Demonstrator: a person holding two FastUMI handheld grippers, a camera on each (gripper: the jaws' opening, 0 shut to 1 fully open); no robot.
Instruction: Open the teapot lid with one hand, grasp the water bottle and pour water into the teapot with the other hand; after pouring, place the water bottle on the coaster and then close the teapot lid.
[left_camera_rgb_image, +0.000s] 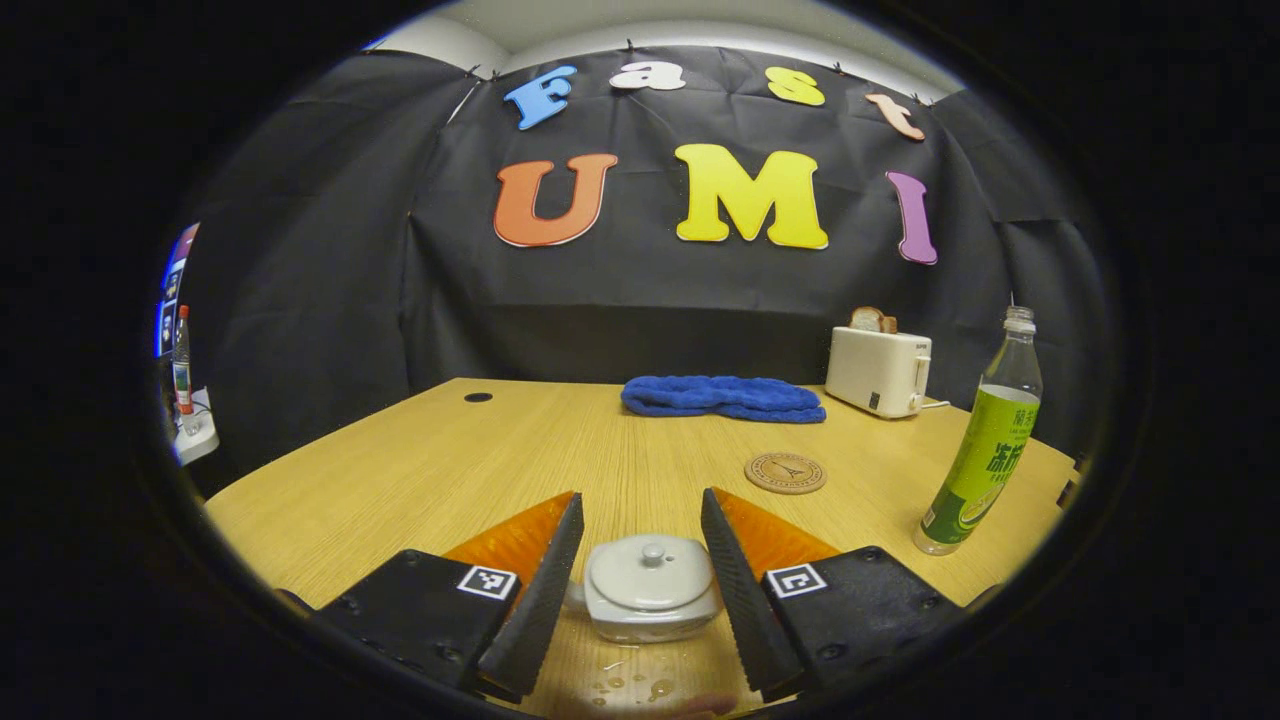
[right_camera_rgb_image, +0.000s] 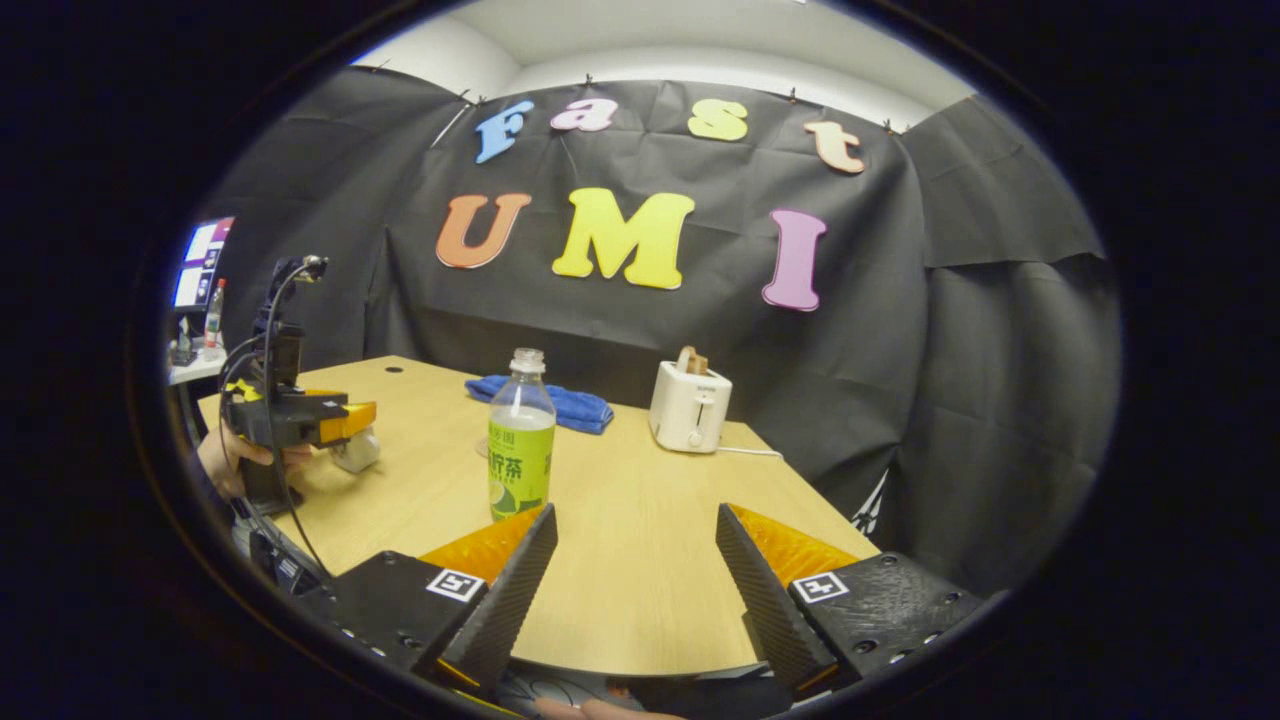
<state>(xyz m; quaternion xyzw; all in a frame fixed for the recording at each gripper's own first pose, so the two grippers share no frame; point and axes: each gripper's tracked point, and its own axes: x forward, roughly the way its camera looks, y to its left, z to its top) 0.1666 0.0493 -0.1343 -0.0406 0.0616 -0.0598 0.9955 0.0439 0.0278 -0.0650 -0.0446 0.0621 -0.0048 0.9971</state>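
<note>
Left tongs (left_camera_rgb_image: 642, 545) gape wide around the lidded teapot (left_camera_rgb_image: 650, 590), whose spout is hidden. Right tongs (right_camera_rgb_image: 632, 560) gape empty; water bottle (right_camera_rgb_image: 521, 440) stands capless.

No wording can be made out. The water bottle (left_camera_rgb_image: 985, 450), at the right of the left gripper view, wears a green label with large characters. The coaster (left_camera_rgb_image: 785, 473) bears a round emblem, its print too small. Square black-and-white markers (left_camera_rgb_image: 487, 582) sit at lower centre.
</note>
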